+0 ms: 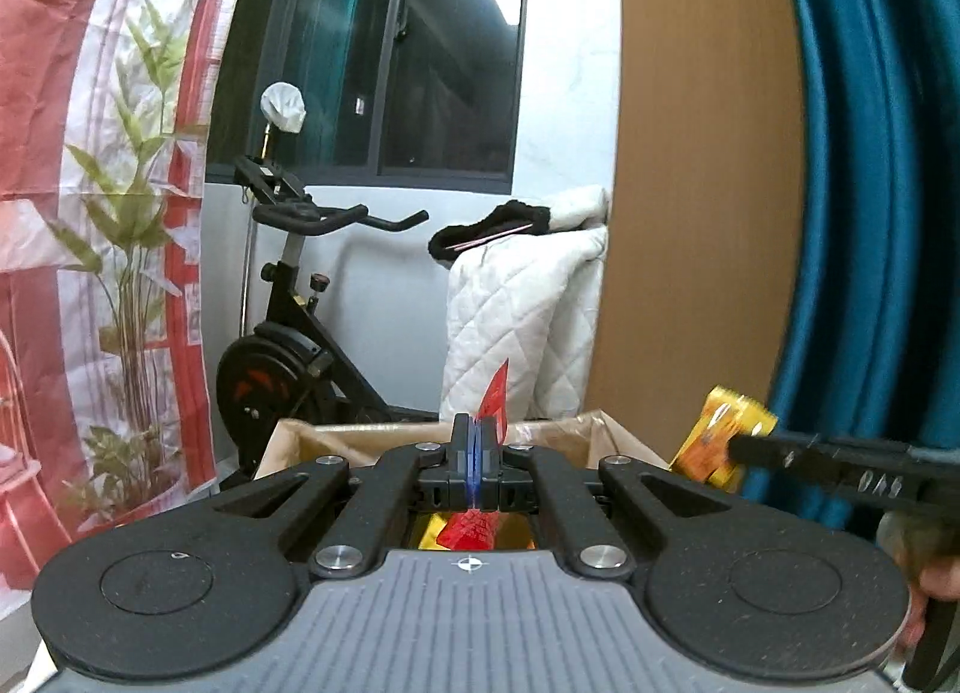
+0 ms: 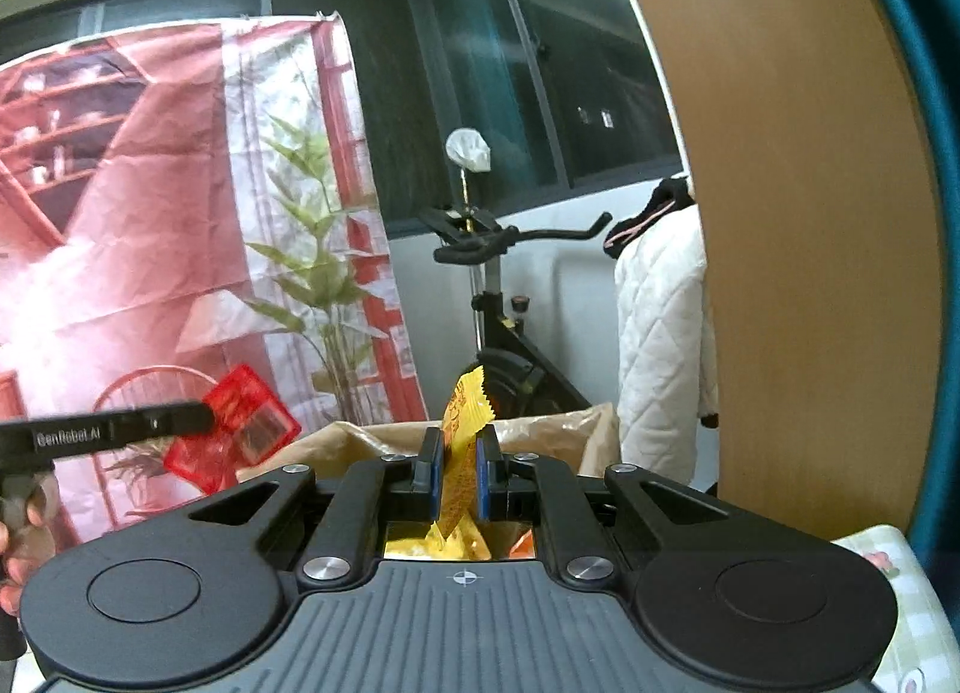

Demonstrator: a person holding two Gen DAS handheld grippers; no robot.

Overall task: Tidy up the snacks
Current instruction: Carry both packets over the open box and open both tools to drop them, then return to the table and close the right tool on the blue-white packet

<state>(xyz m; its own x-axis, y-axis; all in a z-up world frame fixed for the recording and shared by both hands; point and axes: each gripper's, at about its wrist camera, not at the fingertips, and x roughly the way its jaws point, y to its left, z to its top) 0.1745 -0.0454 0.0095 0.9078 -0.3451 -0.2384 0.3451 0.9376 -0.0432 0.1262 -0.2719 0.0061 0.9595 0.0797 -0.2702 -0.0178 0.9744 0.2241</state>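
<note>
left wrist view: a red snack packet (image 1: 493, 399) stands upright, pinched between the closed jaws of the left gripper (image 1: 475, 441), held in the air above an open cardboard box (image 1: 336, 438) lined with brown paper. right wrist view: a yellow snack packet (image 2: 459, 453) is clamped upright between the narrow jaws of the right gripper (image 2: 461, 474), also above the box, where more yellow and orange packets lie. each gripper appears at the edge of the other's view. behind the box stand an exercise bike (image 1: 288, 345), a white quilted jacket (image 1: 516, 327), a dark window (image 1: 408, 45), a red printed backdrop (image 2: 150, 201) and a teal curtain (image 1: 870, 183).
</note>
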